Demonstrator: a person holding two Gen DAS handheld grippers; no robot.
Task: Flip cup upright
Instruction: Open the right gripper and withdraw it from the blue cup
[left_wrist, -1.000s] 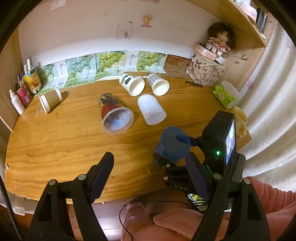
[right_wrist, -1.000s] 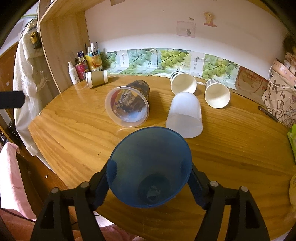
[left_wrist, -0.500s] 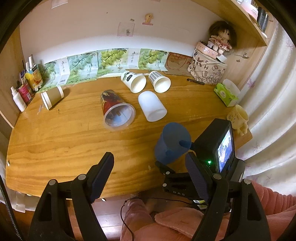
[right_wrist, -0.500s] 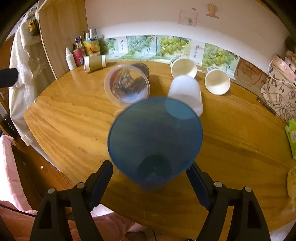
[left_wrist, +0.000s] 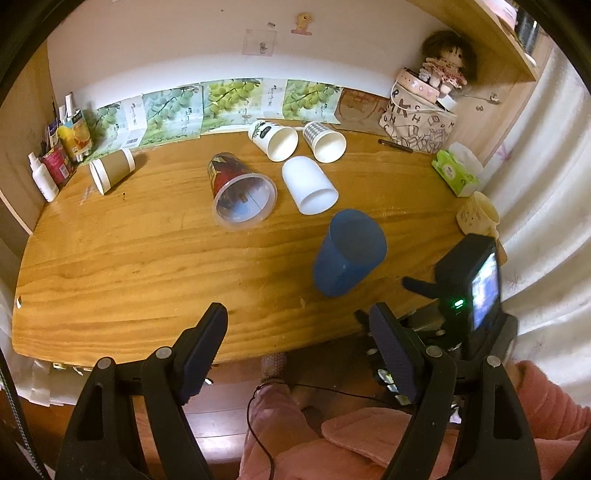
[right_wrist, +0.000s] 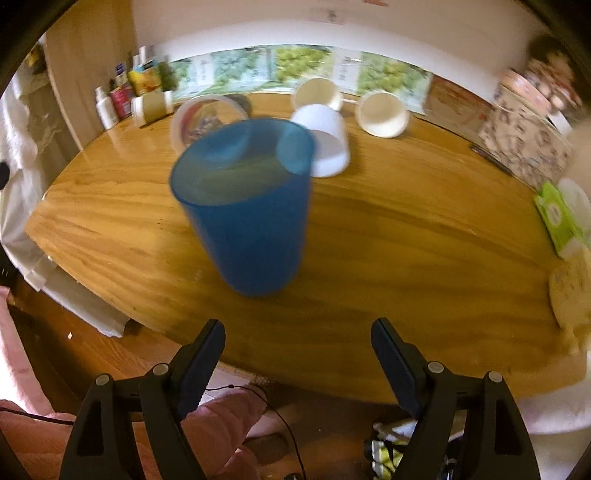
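A blue plastic cup (right_wrist: 247, 206) stands upright, mouth up, on the wooden table (right_wrist: 424, 236) near its front edge; it also shows in the left wrist view (left_wrist: 349, 253). My right gripper (right_wrist: 297, 350) is open and empty, pulled back from the cup past the table edge. My left gripper (left_wrist: 299, 339) is open and empty, held off the front edge to the cup's left. The right gripper's body (left_wrist: 469, 288) shows at the right of the left wrist view.
Several cups lie on their sides further back: a clear printed cup (left_wrist: 240, 192), a white cup (left_wrist: 308, 184), two paper cups (left_wrist: 273, 138) (left_wrist: 325, 142) and a brown cup (left_wrist: 110, 170). Bottles (left_wrist: 44, 177) stand at far left. A bag (left_wrist: 417, 122), tissue box (left_wrist: 456, 173) and mug (left_wrist: 478, 216) sit right.
The right gripper has let go of the blue cup and drawn back toward the table edge. The cup has gone from lying in the jaws to standing upright on the table.
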